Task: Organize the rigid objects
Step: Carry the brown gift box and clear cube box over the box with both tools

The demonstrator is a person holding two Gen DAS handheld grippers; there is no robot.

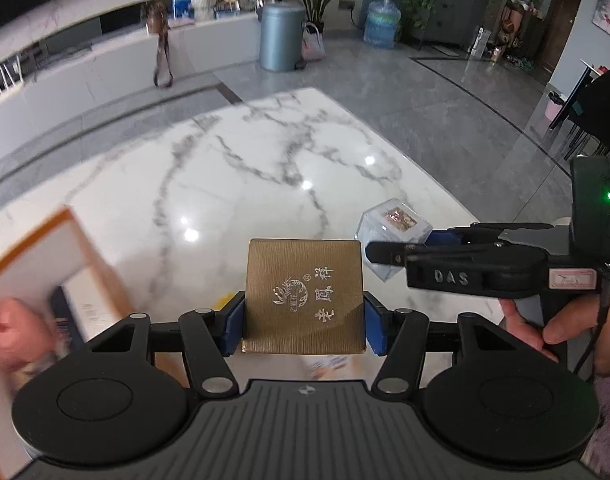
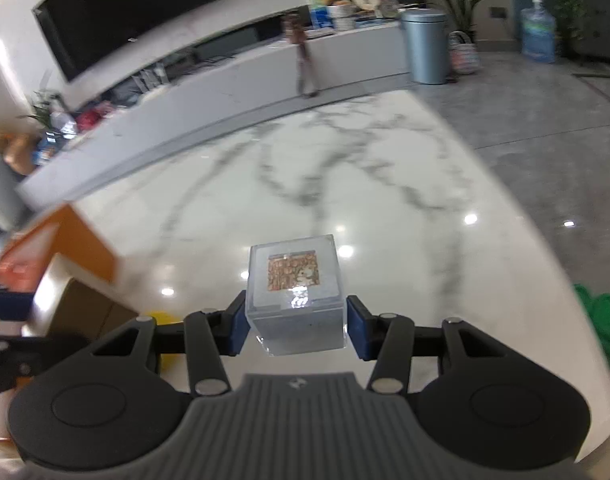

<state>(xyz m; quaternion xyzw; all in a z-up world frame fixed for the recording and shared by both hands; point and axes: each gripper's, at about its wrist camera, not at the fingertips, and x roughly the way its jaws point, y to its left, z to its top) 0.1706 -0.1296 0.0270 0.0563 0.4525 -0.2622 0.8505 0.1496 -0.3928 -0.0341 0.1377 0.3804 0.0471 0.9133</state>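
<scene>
Nearest in the left wrist view, the left hand-held gripper (image 1: pixel 303 322) is clamped on a gold box (image 1: pixel 303 296), its blue pads (image 1: pixel 235 322) pressing the box's two sides, the printed face up and the box lifted clear of the worktop (image 1: pixel 265 168). In the right wrist view the right hand-held gripper (image 2: pixel 297 330) grips a clear cube (image 2: pixel 296 300) the same way, pads against both side walls, a patterned card showing through its top; the jaws stand narrower here than on the gold box. From the left camera the cube sits just to the right of the gold box and a little ahead, so the two loads are side by side and near each other, with a hand (image 1: pixel 533 328) under the right tool. Low on the left of both views lies an orange-edged carton (image 2: pixel 77 252), blurred; it looks like the likely place for these things, though that is a guess. It lies left of both grippers, and the left one is the nearer to it. Beyond, the marble worktop is bare.
</scene>
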